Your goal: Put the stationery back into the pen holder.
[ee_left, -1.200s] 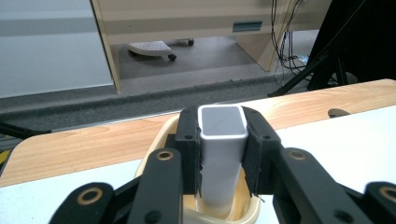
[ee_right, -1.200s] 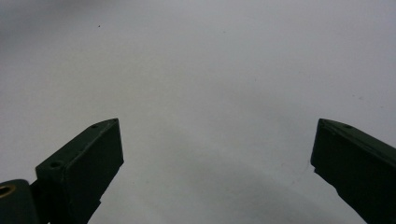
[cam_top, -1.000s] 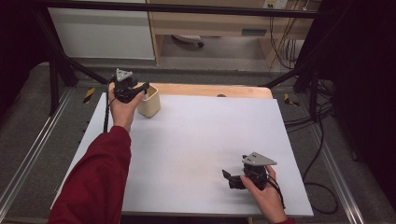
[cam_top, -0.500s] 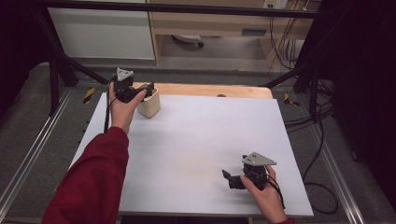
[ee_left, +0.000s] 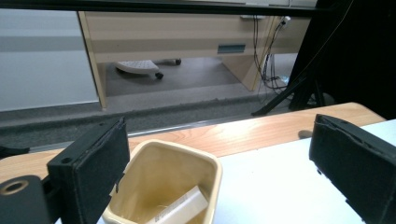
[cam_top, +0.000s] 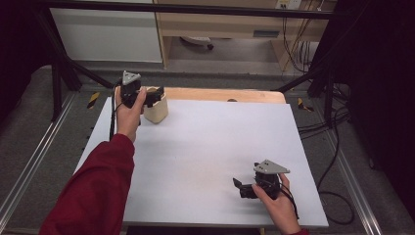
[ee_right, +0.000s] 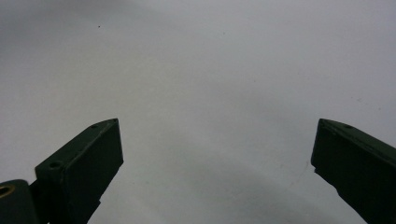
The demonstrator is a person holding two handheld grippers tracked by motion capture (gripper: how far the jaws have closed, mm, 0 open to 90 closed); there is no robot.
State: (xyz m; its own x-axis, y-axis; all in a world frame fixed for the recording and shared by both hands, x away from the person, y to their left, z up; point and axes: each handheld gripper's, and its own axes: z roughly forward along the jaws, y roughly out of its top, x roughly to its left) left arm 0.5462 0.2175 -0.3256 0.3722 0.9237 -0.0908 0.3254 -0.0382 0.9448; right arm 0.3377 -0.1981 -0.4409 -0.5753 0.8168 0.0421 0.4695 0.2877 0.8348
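High view: a cream container (cam_top: 155,108) stands at the far left of the white bench (cam_top: 205,161), just in front of the bare wooden strip (cam_top: 220,94) along the far edge. The left tool (cam_top: 155,97) hangs over the container's rim, held by the left hand (cam_top: 128,113), whose red sleeve (cam_top: 93,191) reaches up from the near left. The right tool (cam_top: 239,187) lies low on the bench at the near right, well apart from the container, pointing left, with the right hand (cam_top: 275,201) gripping it from behind and a grey three-cornered plate (cam_top: 270,167) on top. Black cables (cam_top: 333,147) trail over the floor to the right of the bench. Left gripper view: the left tool (ee_left: 219,163) has its jaws spread wide apart and grips nothing; the container (ee_left: 163,186) sits just below and between them, nearer the left jaw, and a pale flat box (ee_left: 180,210) leans inside it. Beyond the wooden strip (ee_left: 243,133) a light wooden desk (ee_left: 187,32) stands on the floor. Right gripper view: the right tool (ee_right: 217,158) also has its jaws wide apart, empty, above bare white bench (ee_right: 201,70).
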